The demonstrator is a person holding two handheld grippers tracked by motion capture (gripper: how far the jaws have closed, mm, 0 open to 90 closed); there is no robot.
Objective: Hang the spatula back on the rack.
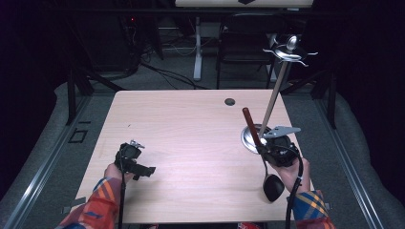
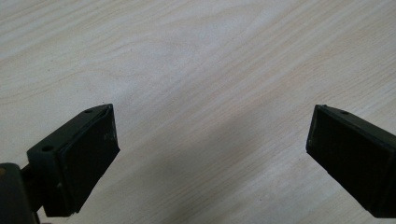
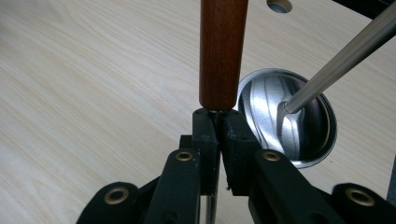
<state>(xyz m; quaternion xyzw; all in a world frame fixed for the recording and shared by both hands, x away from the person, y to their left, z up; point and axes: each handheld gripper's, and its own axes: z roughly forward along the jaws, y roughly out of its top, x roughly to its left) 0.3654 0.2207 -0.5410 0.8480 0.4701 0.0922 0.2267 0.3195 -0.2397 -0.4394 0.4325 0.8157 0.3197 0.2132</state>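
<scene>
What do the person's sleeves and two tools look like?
Both sleeves are orange plaid with blue and yellow stripes. The left tool and right tool are black, each trailing a black cable. The jaws are black, with brass-coloured pivot rivets.

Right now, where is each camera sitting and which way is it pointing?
High view: above the person's side, looking forward and down at the table; both forearms, left gripper, right gripper.
Left gripper view: along its open jaws at bare table.
Right gripper view: along jaws shut on the ladle, stand beside.
Shared by the high and right gripper views: ladle, stand.
</scene>
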